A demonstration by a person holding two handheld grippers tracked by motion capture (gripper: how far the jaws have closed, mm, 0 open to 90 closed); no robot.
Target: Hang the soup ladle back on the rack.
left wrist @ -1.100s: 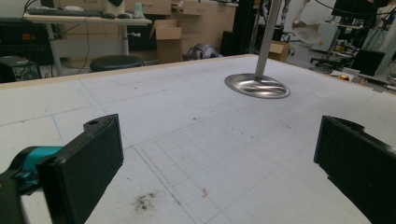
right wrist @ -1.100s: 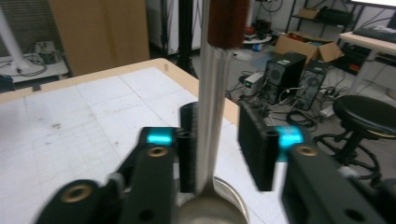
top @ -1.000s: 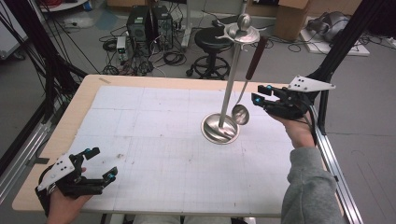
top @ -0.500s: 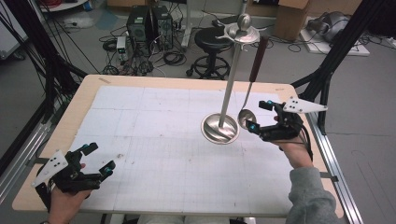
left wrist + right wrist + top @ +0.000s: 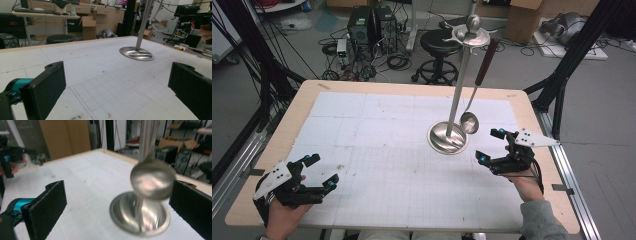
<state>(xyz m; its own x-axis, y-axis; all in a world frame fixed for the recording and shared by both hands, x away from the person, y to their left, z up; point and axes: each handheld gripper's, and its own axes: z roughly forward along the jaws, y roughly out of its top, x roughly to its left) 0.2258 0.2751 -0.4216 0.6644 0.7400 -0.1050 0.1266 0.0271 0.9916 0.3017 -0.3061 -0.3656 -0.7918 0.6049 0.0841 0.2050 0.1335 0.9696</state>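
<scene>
The right gripper [image 5: 493, 146] had just spread wide, empty, at lower right; its own view showed the ladle [image 5: 152, 180] blurred, hanging free.

The stand [image 5: 448, 137] sits right of centre on the surface [image 5: 377, 130]; the ladle [image 5: 469, 121] hangs at its right. Left gripper [image 5: 309, 176] lower left, right gripper [image 5: 490, 146] lower right.

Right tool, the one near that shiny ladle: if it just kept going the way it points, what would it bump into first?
Probably the ladle hanging from the stand. Its bowl hangs ahead of the open right tool, toward one side; depth is unclear, so it might slip past onto the stand's base.
</scene>
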